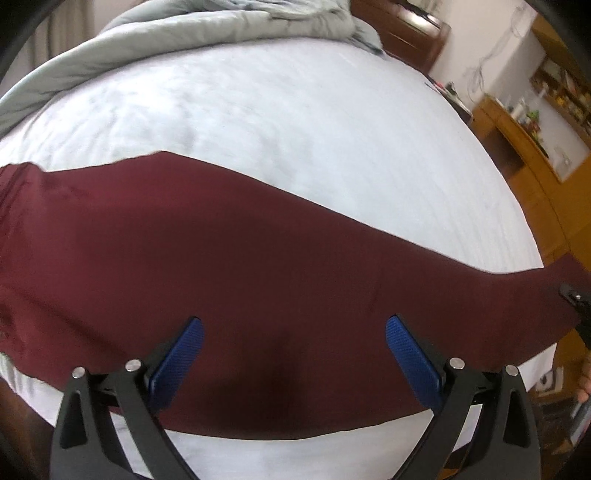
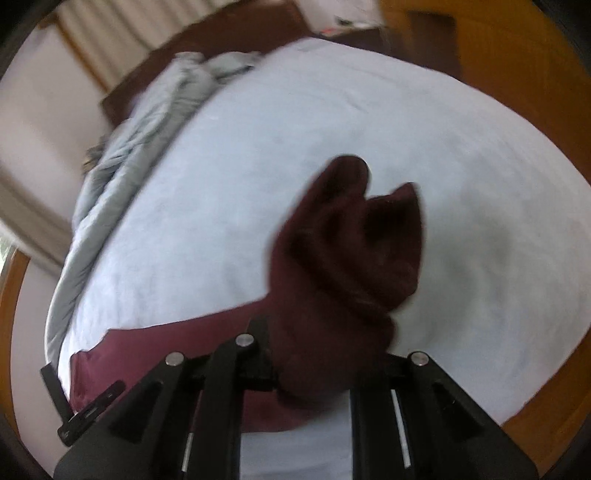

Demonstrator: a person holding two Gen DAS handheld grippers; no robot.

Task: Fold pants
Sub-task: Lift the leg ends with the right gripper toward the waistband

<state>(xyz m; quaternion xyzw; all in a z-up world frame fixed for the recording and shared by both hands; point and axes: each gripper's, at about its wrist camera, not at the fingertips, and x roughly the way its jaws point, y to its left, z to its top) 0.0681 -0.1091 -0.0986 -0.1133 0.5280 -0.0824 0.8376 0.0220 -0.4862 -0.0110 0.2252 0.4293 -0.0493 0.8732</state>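
Dark red pants (image 1: 229, 266) lie stretched across the white bed (image 1: 295, 129), running from the left edge to the right edge of the left wrist view. My left gripper (image 1: 294, 332) is open just above the pants' near part, its blue pads (image 1: 184, 365) spread wide and empty. In the right wrist view my right gripper (image 2: 325, 350) is shut on the leg end of the pants (image 2: 347, 251), which is bunched and lifted above the bed; its fingertips are hidden by the cloth. The right gripper's body shows at the right edge of the left wrist view (image 1: 576, 306).
A crumpled grey duvet (image 1: 184, 37) lies along the far side of the bed, and it also shows in the right wrist view (image 2: 122, 158). A dark wooden headboard (image 1: 406, 29) and wooden shelves (image 1: 535, 122) stand beyond the bed. Wooden floor (image 2: 535, 110) surrounds it.
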